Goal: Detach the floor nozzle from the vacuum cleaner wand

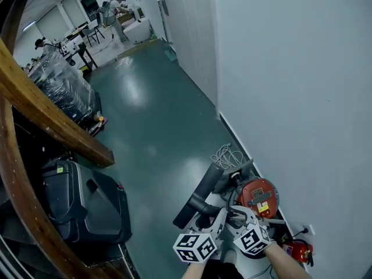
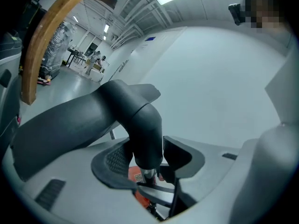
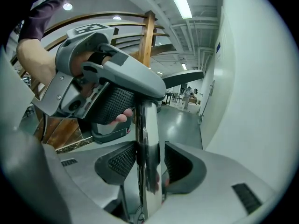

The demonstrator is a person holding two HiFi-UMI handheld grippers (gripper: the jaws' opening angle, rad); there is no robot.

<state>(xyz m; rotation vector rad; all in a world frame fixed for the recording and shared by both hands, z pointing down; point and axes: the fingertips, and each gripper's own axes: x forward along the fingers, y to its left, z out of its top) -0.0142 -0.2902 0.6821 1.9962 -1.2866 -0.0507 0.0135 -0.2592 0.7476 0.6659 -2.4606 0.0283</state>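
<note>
The black floor nozzle lies on the green floor by the wall, next to the red and black vacuum body. In the head view both grippers reach down over it, side by side. My left gripper has its jaws around the nozzle's black neck, with a thin gap showing at the right pad. The chrome wand stands between the jaws of my right gripper, with slight gaps at the pads. In the right gripper view, my left gripper and the hand holding it sit just above.
A white wall runs along the right. A coil of white cable and a red extinguisher lie at its foot. Curved wooden rails and a black case stand at the left. People work at tables far off.
</note>
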